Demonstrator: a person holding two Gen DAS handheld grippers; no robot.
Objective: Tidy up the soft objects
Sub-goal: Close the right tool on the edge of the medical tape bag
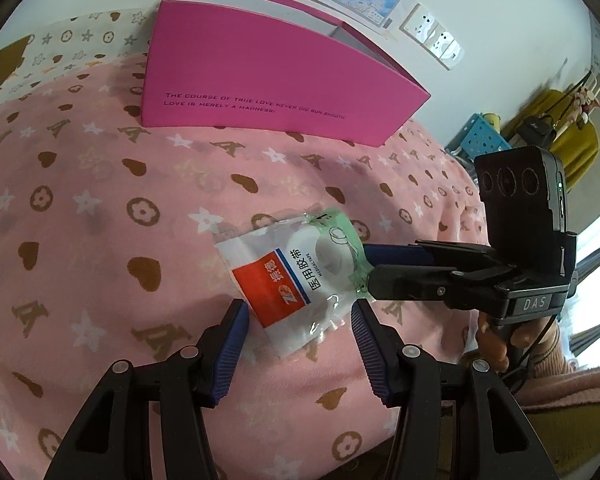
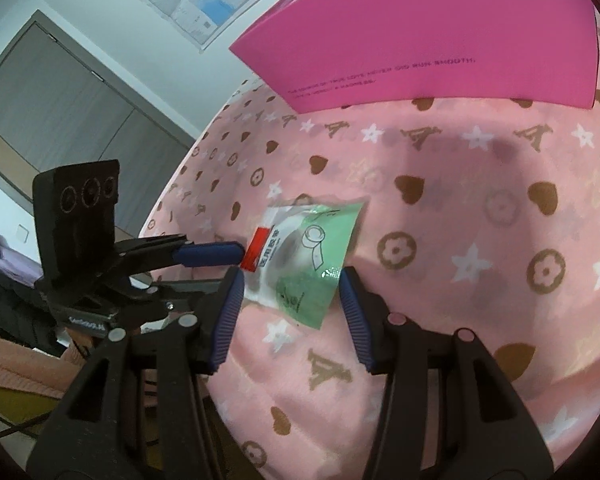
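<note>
A pink blanket [image 1: 100, 216] is covering the bed, giving a soft, level bed for sorting, and a pink box [image 1: 260, 76] is standing open at its far side, probably waiting as the bin for the soft things. In front of it a tape packet [image 1: 296, 276] is lying flat on the blanket, its printed face up, well short of the box. Two grippers are closing in on it from opposite sides, seemingly to share the lift of a limp, slippery bag. The left gripper [image 1: 300, 320] is hovering with its jaws apart, straddling the packet's near red-and-white end without pressing on it. The right gripper [image 2: 292, 288] is also standing apart, its pads flanking the green end; in the left view its fingertips [image 1: 376, 256] are touching that end's edge, though no grip is showing yet.
</note>
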